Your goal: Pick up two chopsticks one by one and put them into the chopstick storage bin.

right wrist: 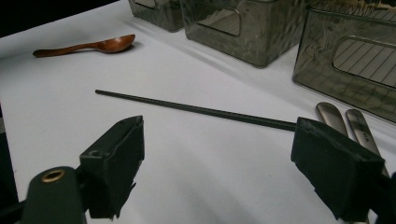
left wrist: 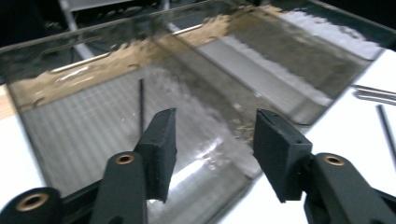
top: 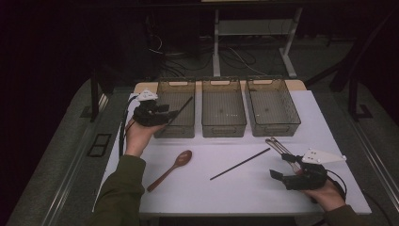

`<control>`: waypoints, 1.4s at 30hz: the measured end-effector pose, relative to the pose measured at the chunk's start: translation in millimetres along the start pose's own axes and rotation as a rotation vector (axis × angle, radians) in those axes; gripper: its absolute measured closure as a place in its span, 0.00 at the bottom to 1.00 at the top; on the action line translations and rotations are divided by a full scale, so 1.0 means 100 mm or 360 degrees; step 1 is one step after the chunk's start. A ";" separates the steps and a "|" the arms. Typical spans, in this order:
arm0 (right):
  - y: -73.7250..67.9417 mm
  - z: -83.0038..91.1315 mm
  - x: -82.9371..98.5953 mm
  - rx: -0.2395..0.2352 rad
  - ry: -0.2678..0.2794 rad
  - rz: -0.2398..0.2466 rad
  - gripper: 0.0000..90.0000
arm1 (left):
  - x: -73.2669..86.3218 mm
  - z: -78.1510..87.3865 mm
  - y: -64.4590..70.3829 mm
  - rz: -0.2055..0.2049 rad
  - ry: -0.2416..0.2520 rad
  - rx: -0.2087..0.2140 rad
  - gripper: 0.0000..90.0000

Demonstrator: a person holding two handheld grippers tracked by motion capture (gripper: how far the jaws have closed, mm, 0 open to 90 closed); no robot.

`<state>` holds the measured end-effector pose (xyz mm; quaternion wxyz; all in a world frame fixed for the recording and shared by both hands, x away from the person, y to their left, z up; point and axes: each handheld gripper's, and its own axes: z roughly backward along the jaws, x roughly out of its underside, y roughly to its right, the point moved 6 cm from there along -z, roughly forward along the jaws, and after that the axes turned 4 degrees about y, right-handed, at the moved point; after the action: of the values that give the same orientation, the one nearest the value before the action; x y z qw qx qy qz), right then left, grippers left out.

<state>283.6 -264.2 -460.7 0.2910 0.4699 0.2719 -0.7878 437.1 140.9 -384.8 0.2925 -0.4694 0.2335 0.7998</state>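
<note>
Three translucent grey bins stand in a row at the back of the white table point(top: 197, 183). In the left bin point(top: 175, 106) a black chopstick point(top: 184, 107) leans; in the left gripper view the same chopstick point(left wrist: 141, 105) lies on the bin floor point(left wrist: 84, 130). My left gripper point(top: 172, 114) hovers open over that bin's front, its jaws point(left wrist: 215, 149) empty. A second black chopstick point(top: 240, 164) lies on the table. My right gripper point(top: 281, 165) rests open near the front right, and the chopstick point(right wrist: 196, 109) runs just beyond its jaws point(right wrist: 219, 158).
A brown wooden spoon point(top: 170, 169) lies front left of centre, also seen as the spoon point(right wrist: 88, 45) far off. Two metal utensil handles point(top: 278, 146) lie by the right gripper. The middle bin point(top: 223, 107) and right bin point(top: 272, 106) look empty.
</note>
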 end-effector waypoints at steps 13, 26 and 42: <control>-0.01 0.00 0.00 -0.0005 -0.0002 -0.0004 0.18 | 0.02 0.05 0.68 -0.0162 0.0072 0.0197 0.40; -0.02 -0.04 0.01 -0.0019 -0.0010 0.0031 0.12 | 0.24 -0.13 1.05 -0.0217 0.0040 0.0318 0.38; -0.01 -0.05 0.03 -0.0009 -0.0025 0.0035 0.12 | 0.48 -0.50 1.49 -0.0237 0.0020 0.0414 0.47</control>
<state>285.0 -260.9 -465.3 0.3032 0.4656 0.2668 -0.7875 347.0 13.1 -435.8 0.4080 -0.4487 0.3015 0.7357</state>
